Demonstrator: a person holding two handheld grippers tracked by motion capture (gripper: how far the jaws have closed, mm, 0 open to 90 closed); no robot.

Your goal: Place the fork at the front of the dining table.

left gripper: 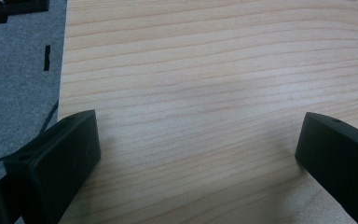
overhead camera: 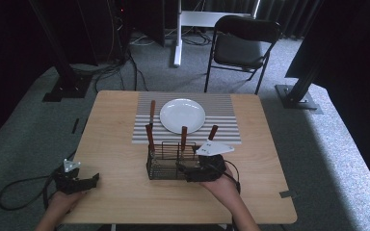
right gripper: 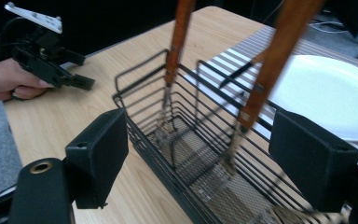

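A black wire basket point(overhead camera: 166, 162) stands at the table's front middle, with three wood-handled utensils point(overhead camera: 184, 136) upright in it. My right gripper point(overhead camera: 185, 169) is at the basket's right end and is open. In the right gripper view the jaws point(right gripper: 205, 158) straddle the basket point(right gripper: 191, 154), and two utensil handles point(right gripper: 179, 37) rise between them. A white plate point(overhead camera: 182, 115) lies on a striped placemat point(overhead camera: 221, 120), with another wood-handled utensil point(overhead camera: 151, 111) flat to its left. My left gripper point(overhead camera: 92, 179) rests open at the table's front left edge, over bare wood point(left gripper: 196, 158).
The wooden table point(overhead camera: 115, 144) stands on grey carpet. A black folding chair point(overhead camera: 243, 48) and dark frame posts are behind the far edge. A cable point(overhead camera: 19, 190) trails off the left gripper onto the floor.
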